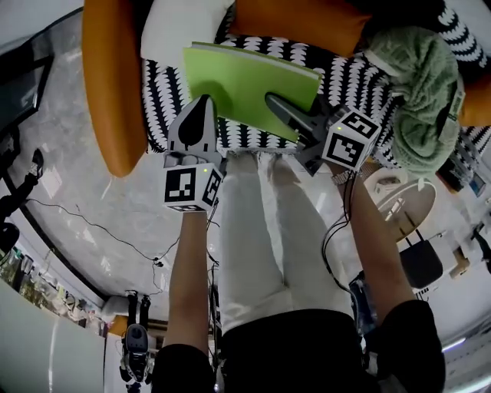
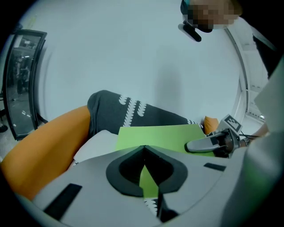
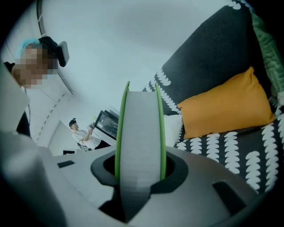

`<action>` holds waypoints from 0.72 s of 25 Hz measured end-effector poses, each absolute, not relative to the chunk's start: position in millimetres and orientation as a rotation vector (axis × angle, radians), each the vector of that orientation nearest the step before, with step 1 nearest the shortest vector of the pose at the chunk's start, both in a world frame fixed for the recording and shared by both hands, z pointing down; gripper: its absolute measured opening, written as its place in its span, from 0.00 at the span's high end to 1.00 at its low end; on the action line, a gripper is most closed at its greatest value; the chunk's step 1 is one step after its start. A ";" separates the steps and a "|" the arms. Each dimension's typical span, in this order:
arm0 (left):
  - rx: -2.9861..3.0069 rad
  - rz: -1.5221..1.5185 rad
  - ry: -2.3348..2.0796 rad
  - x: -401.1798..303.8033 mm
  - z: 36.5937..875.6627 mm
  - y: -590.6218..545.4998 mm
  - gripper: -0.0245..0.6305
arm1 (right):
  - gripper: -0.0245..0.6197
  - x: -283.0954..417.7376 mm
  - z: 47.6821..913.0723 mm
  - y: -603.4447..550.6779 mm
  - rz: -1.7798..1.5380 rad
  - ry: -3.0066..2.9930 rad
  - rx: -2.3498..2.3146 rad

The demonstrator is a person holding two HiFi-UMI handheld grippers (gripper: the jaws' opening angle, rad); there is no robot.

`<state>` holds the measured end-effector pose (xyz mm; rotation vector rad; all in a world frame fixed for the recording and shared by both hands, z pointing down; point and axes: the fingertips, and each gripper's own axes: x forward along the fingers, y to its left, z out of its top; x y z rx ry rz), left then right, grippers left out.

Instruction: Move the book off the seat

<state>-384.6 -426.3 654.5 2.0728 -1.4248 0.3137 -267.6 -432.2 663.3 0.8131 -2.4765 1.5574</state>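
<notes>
Claw L (image 1: 202,106), claw R (image 1: 276,103), gripping 1 book (image 1: 244,79)

the closed green book (image 1: 247,86) is held tilted above the black-and-white patterned seat (image 1: 167,107).

The book (image 1: 249,84) hangs over the seat (image 1: 360,73), carried between two grippers. The left gripper (image 1: 201,106) has the book's near left edge between its jaws, and the right gripper (image 1: 275,101) clamps its right edge. An armrest (image 1: 115,84) bounds the seat on the left. Behind the book, against the back, a pillow (image 1: 176,27) lies left of a cushion (image 1: 299,23). A blanket (image 1: 418,84) is heaped at the seat's right end. A small round table (image 1: 406,201) stands on the floor (image 1: 100,199) just before that end, right of the person's legs (image 1: 268,230).
</notes>
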 end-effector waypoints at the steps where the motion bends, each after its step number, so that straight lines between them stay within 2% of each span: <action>1: 2.071 0.300 -1.441 -384.3 646.3 -424.6 0.95 | 0.75 -264.1 655.9 -431.5 1.555 -2.485 0.830; 12: 2.114 0.161 -1.617 -386.6 535.9 -413.0 0.95 | 0.75 -234.3 554.0 -427.1 1.483 -2.632 0.992; 18: 2.117 0.119 -1.666 -365.6 481.4 -403.9 0.95 | 0.75 -201.8 490.4 -425.7 1.479 -2.689 1.112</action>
